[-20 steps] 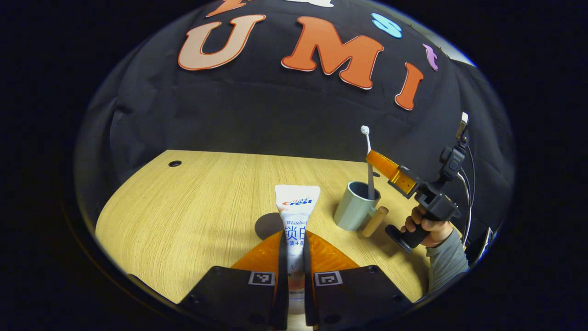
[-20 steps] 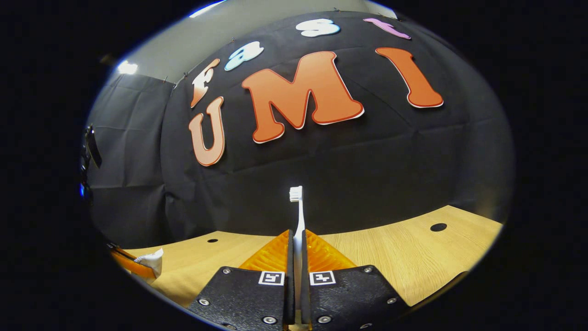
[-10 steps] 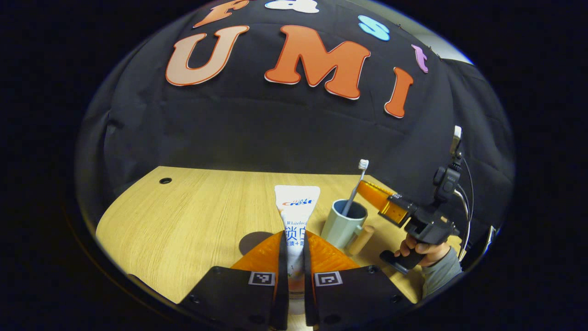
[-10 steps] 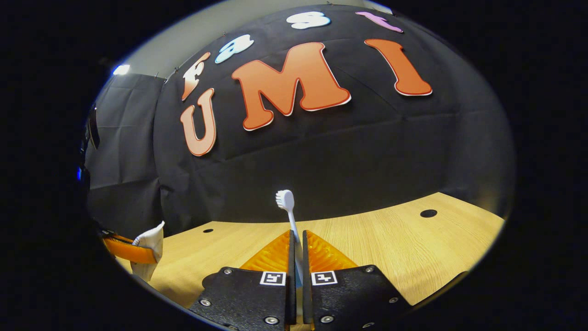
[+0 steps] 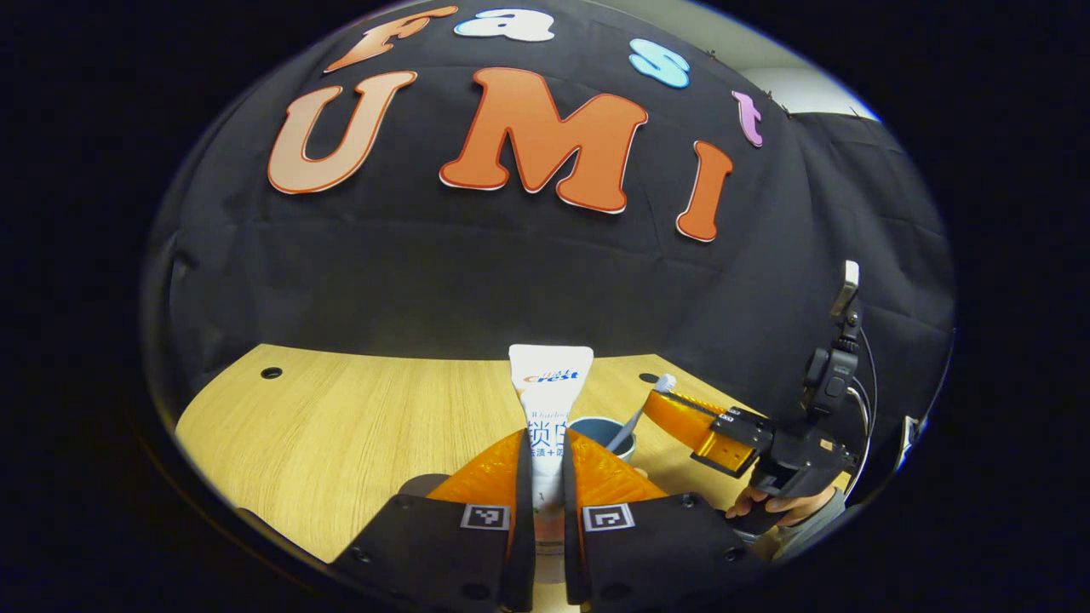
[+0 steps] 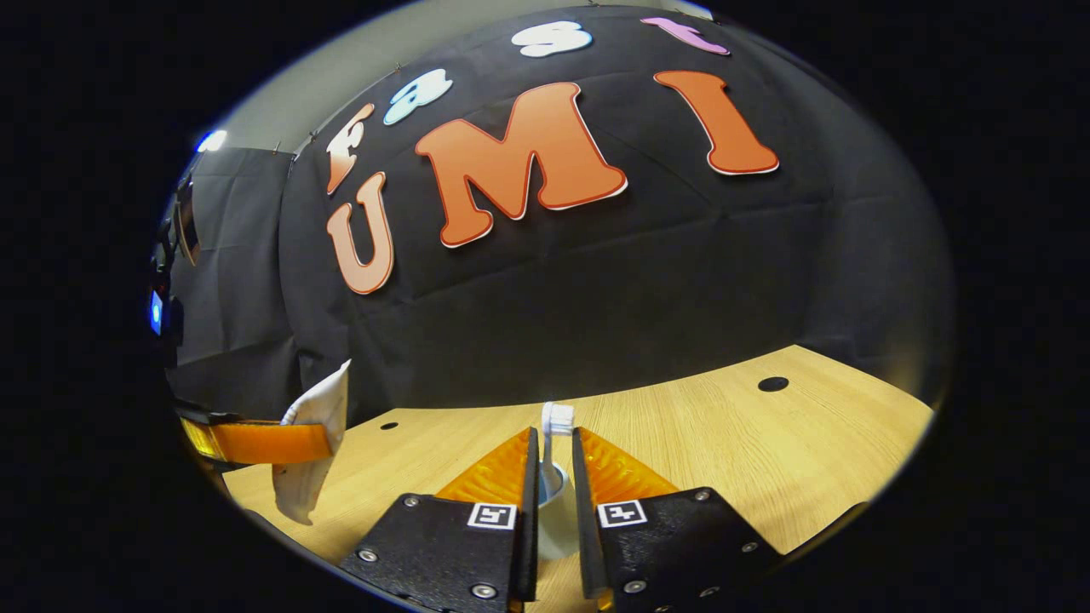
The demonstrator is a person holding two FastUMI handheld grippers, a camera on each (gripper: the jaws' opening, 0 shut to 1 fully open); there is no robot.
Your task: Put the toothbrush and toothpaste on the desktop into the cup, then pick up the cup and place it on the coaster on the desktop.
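Two hand-held grippers are working: the left hand-held gripper [image 5: 545,528] is pinching the upright toothpaste [image 5: 550,400], the cup [image 5: 601,432] just beyond-right; the right hand-held gripper [image 6: 555,519] is parting around the toothbrush [image 6: 554,434] in it.

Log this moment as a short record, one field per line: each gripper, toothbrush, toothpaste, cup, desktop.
left gripper: shut on the toothpaste, held above the desktop
right gripper: open, fingers either side of the toothbrush
toothbrush: standing in the cup, bristles up, leaning
toothpaste: upright between the left gripper's fingers, not yet in the cup
cup: on the desktop, just beyond the toothpaste, holding the toothbrush
desktop: light wood with round cable holes
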